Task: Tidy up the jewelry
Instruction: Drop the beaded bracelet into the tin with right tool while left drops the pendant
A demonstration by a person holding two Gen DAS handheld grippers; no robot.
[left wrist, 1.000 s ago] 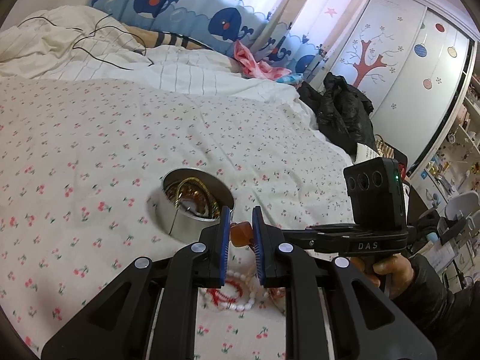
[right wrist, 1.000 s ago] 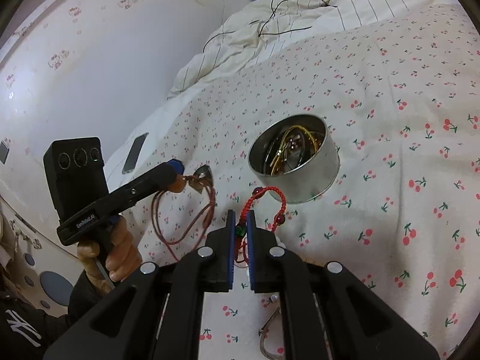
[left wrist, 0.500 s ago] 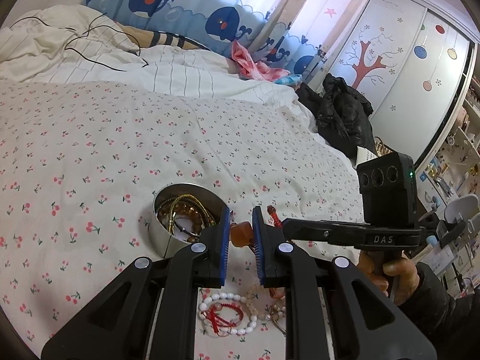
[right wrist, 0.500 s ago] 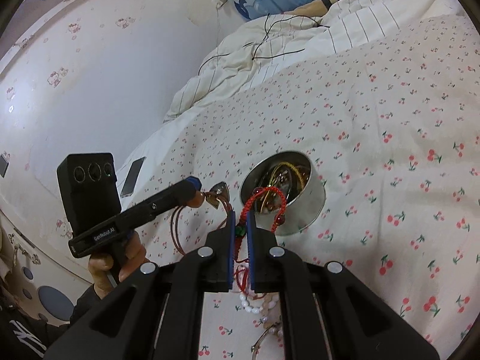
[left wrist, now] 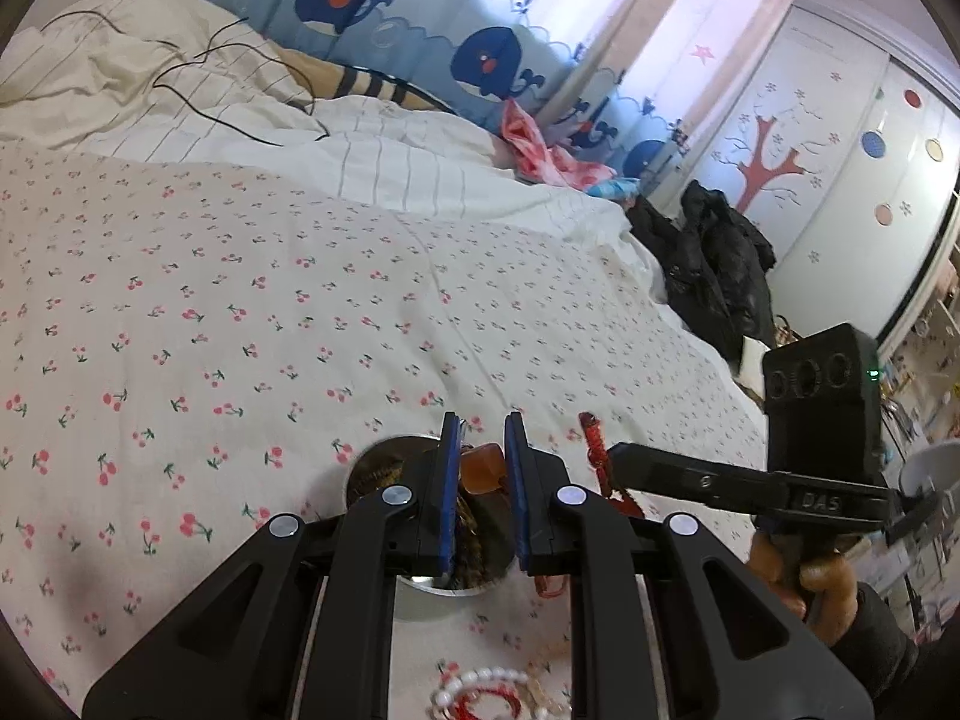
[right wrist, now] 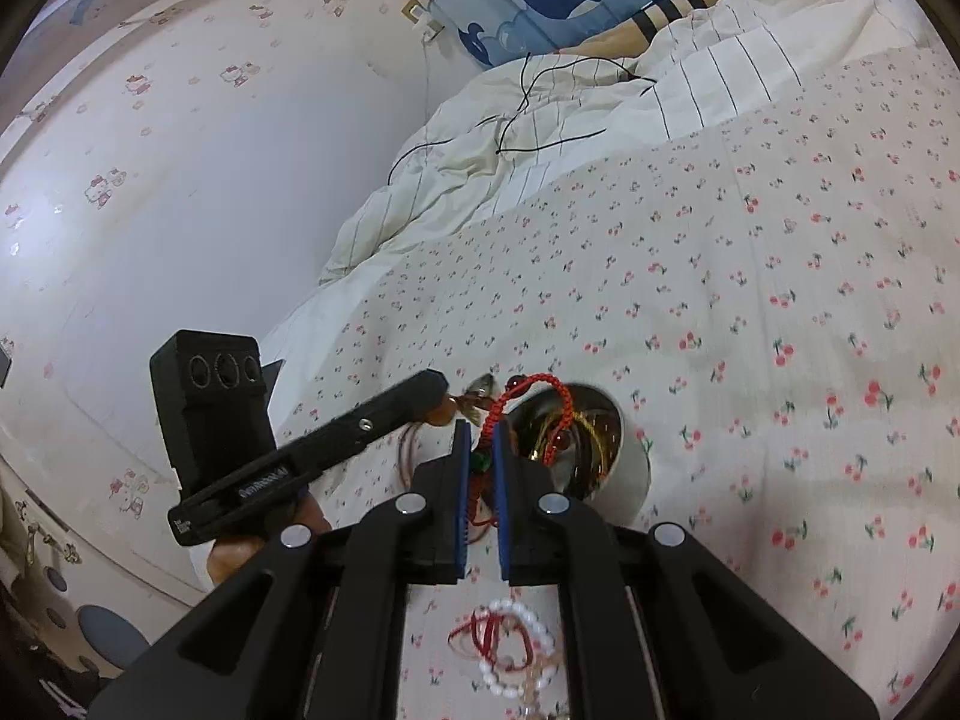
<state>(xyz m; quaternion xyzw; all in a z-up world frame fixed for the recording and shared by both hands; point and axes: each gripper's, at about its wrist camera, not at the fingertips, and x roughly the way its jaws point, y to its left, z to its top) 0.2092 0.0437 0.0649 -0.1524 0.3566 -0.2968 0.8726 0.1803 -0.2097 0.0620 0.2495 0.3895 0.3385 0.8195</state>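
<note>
My left gripper [left wrist: 483, 427] is shut on an amber bead [left wrist: 480, 469] of a brown cord necklace [right wrist: 408, 443], whose metal pendant [right wrist: 482, 387] hangs at its tip. It hovers over the round metal tin [left wrist: 367, 463], which holds gold and beaded pieces. My right gripper [right wrist: 480, 439] is shut on a red braided bracelet [right wrist: 531, 385], its loop standing up just left of the tin's rim [right wrist: 627, 438]. The two grippers' tips are close together above the tin. A white bead bracelet [right wrist: 510, 648] tangled with red cord lies on the sheet in front of the tin.
The cherry-print sheet [left wrist: 240, 300] stretches far and left. A striped duvet [left wrist: 180, 108] with a thin black cable is bunched at the head. A black jacket [left wrist: 708, 264] lies at the bed's right edge, by the wardrobe [left wrist: 840, 150].
Both grippers have moved forward to the tin with their pieces still held. The tin has slid under the left fingers, and the white bead bracelet has dropped to the bottom edge.
</note>
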